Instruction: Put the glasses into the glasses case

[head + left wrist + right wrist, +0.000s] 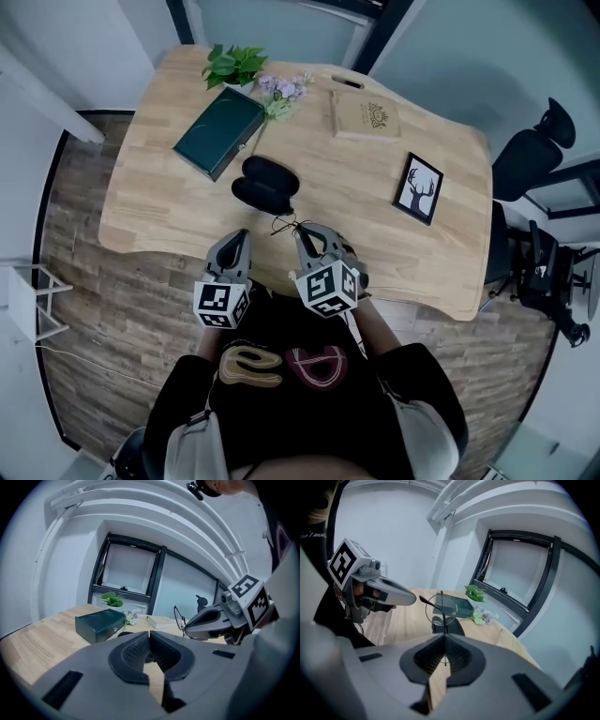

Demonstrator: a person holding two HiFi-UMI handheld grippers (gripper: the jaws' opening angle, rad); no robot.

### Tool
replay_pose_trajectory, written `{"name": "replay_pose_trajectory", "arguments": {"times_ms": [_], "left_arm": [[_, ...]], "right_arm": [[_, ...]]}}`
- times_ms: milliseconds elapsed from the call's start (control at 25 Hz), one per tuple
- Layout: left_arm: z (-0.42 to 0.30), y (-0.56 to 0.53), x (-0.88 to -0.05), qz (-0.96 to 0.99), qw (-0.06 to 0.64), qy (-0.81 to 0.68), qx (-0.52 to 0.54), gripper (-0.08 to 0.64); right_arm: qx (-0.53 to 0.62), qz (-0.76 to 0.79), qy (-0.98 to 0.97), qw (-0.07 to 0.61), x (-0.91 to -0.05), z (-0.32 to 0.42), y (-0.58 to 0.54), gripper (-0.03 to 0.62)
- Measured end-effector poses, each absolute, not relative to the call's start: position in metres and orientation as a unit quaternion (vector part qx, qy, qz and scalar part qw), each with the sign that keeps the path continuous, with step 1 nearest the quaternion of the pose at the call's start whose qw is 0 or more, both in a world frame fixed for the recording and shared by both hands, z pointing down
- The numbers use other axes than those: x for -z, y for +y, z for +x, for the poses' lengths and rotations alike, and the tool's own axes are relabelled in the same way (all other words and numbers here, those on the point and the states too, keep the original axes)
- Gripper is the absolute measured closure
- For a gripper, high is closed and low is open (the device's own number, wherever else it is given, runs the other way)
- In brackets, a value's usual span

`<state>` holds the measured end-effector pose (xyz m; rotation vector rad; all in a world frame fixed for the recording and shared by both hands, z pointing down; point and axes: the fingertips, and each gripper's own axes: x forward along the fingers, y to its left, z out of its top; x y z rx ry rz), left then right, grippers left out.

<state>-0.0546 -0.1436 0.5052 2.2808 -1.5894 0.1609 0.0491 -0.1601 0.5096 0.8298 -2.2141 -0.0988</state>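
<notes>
- Right gripper view shows the glasses [440, 605] pinched by their thin frame between the right gripper's [444, 637] closed jaws, one round lens standing upright just past the tips.
- Head view places the glasses [286, 225] above the near edge of the table [384, 258], off its surface, between the two grippers' tips.
- Case [265, 183] lies open on the table just beyond the glasses, its two black halves side by side; no gripper touches it.
- Left gripper [149, 634] has its jaws closed tip to tip with nothing between them.
- Left gripper [241, 236] hangs just left of the right gripper [303, 231], apart from it and from the glasses.
- Dark green box [217, 131] lies left of and beyond the case, near it.
- Plant [234, 64] and flowers [281, 92] sit at the far edge, just beyond the box.
- Book [366, 117] lies at the far right, and a framed deer picture [419, 187] lies nearer on the right, well apart from the case.
</notes>
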Motion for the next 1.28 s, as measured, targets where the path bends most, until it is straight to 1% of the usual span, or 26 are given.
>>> {"name": "replay_pose_trajectory", "arguments": {"times_ms": [360,680,1280], "left_arm": [[-0.09,-0.167,-0.499,0.813,0.171,-0.554,-0.059,0.537],[-0.108,-0.179,-0.5,0.818,0.17,-0.545,-0.063,0.537],[-0.129,-0.185,-0.506,0.825,0.172,-0.531,-0.088,0.537]], "right_arm": [[0.046,0.343,-0.853,0.392,-0.504,0.022,-0.197,0.581],[0.076,0.342,-0.832,0.431,-0.508,0.007,-0.226,0.581],[0.062,0.336,-0.806,0.483,-0.556,-0.016,-0.268,0.58]]}}
